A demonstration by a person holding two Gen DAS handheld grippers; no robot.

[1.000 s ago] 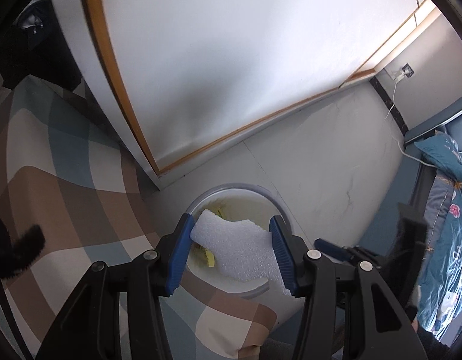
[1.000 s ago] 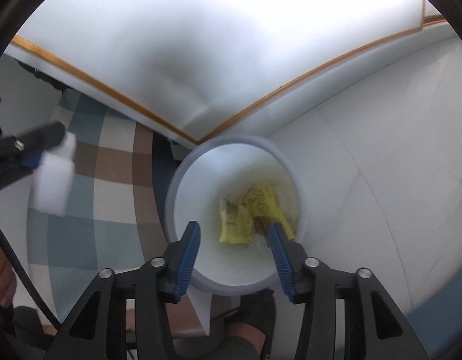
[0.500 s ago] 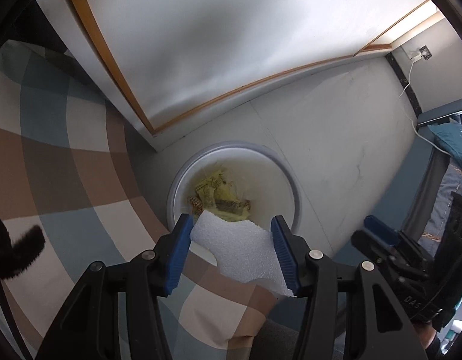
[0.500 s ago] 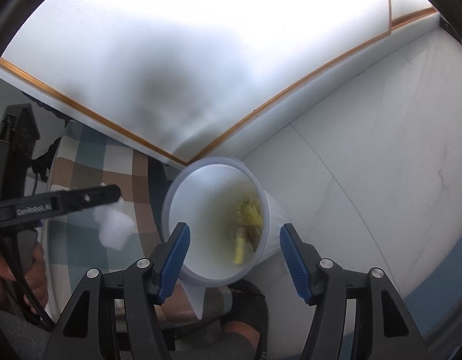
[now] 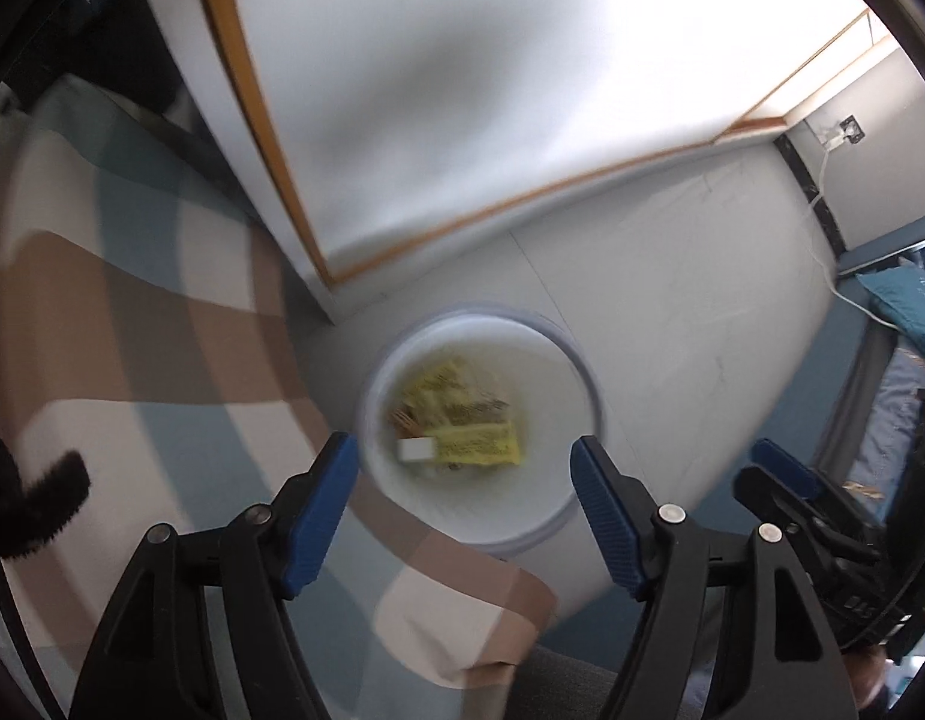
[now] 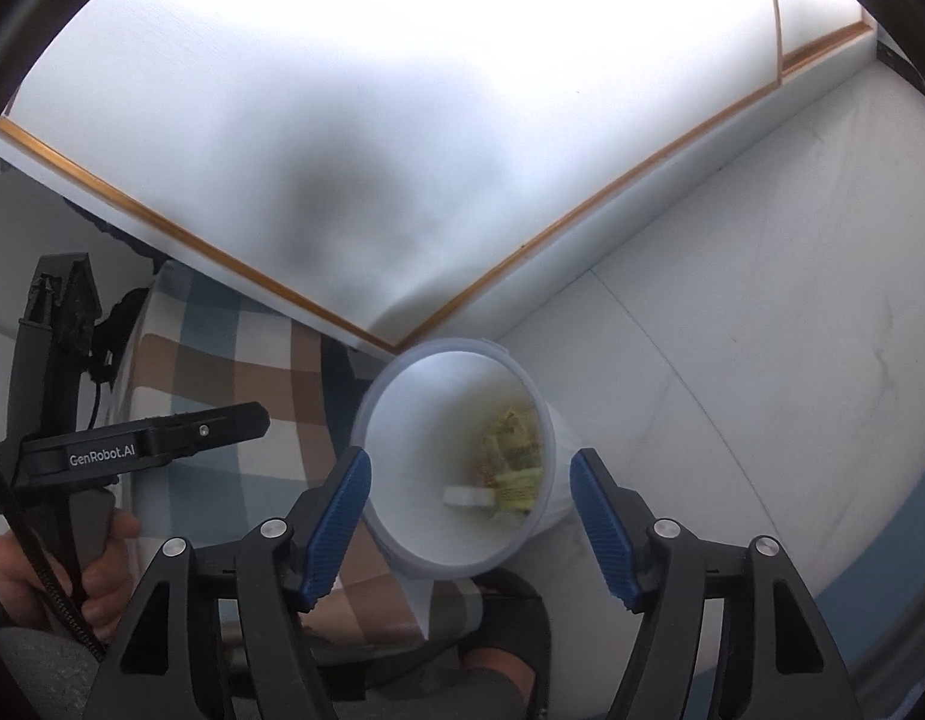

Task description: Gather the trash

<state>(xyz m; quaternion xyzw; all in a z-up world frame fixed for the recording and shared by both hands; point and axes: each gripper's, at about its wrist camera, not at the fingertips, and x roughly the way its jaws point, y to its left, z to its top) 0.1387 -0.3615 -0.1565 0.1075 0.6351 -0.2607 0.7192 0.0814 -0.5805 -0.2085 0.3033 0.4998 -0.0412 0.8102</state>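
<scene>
Both grippers, left and right, gape empty over the bin; white foam scrap lies inside, so lift clear without knocking the rim.

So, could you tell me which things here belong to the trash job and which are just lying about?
Job: bin, foam piece and yellow wrappers inside it, open left gripper, open right gripper.

Lying about: checked cloth, pillow, wall cable.

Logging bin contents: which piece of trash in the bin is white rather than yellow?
The small white foam block, lying at the bottom of the bin beside the yellow wrappers.
</scene>
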